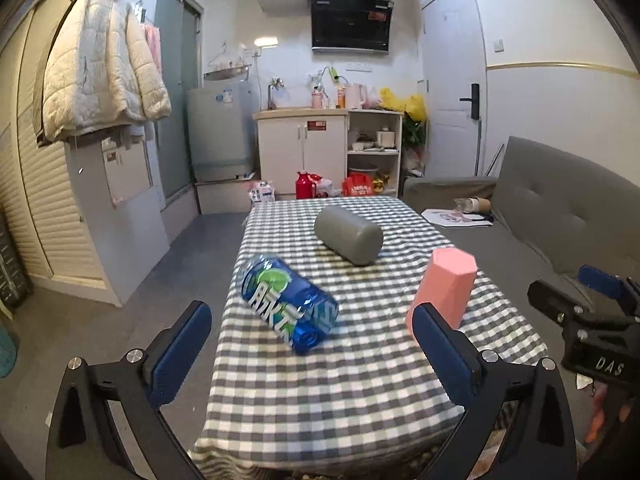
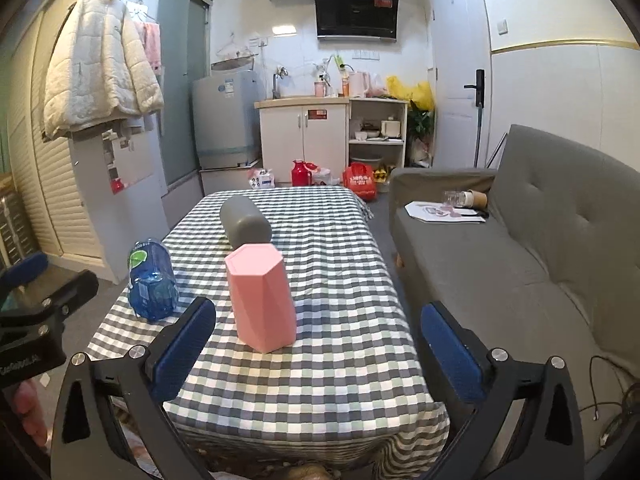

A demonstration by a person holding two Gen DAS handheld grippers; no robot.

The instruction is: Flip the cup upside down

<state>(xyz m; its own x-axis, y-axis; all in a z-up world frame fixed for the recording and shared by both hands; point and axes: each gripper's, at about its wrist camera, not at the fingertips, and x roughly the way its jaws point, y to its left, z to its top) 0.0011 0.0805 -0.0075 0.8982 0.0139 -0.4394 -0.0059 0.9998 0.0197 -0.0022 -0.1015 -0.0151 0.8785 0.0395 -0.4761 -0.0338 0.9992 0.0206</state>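
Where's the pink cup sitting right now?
The pink cup stands on the checked table near its front edge, closed end up, just ahead of the open right tongs, with the grey bottle behind and the blue bottle to its left.

Even indoor light, sharp, fisheye-bent edges.

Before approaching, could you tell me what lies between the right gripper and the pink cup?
Only bare checked tablecloth separates the right gripper from the pink cup, per the right wrist view.
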